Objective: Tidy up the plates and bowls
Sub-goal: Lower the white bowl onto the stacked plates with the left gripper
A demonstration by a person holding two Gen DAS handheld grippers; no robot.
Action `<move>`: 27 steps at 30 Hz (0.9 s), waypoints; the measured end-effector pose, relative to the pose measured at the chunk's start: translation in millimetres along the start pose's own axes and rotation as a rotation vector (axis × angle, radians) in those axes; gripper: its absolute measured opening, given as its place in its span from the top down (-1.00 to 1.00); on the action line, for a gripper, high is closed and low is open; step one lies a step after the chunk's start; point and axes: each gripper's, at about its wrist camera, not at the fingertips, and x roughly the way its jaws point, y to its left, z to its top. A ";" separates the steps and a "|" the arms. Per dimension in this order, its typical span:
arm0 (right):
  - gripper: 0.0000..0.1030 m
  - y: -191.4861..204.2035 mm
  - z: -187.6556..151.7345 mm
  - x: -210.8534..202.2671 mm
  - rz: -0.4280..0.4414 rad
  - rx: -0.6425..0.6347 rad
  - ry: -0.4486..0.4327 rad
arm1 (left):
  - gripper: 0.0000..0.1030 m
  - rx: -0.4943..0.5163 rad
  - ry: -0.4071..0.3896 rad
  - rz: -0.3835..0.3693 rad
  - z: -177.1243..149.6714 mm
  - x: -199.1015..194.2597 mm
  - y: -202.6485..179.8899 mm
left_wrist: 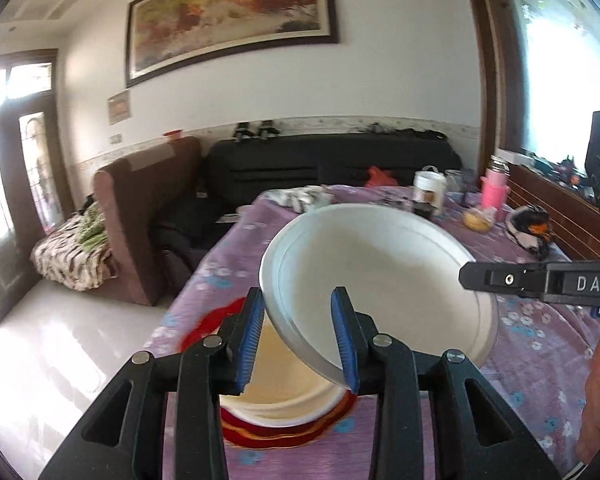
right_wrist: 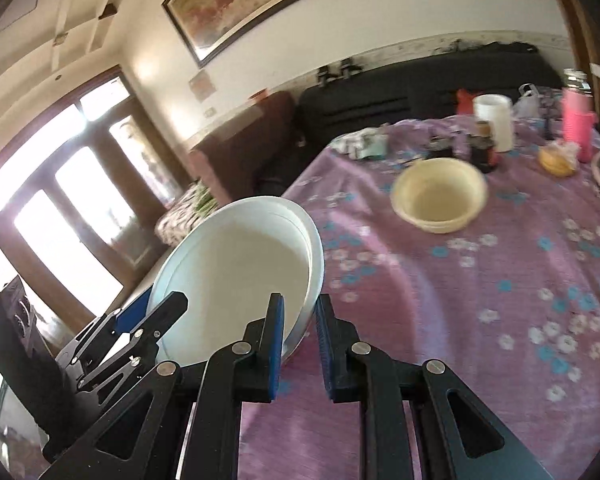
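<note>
A purple floral tablecloth [right_wrist: 480,300] is being shown with a cream bowl [right_wrist: 439,196] at 1 o'clock. A white plate [left_wrist: 380,280] is being held tilted above it, its rim clamped by the right gripper [right_wrist: 299,344] at 6 o'clock. The left gripper [left_wrist: 300,344] is being kept apart around the opposite rim, unpressed.

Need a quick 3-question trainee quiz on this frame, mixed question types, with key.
1. True or false: the white plate lies flat on the tablecloth.
2. The tablecloth is: A) purple with flowers, B) plain white, C) green checked.
3. What are the jaws of the right gripper shut on?

Key:
1. False: it is tilted and held off the table.
2. A.
3. The rim of the white plate.
</note>
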 end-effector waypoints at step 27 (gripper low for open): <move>0.65 30.0 -4.9 87.7 0.041 -0.005 0.159 | 0.32 -0.128 0.118 0.053 -29.6 34.8 64.2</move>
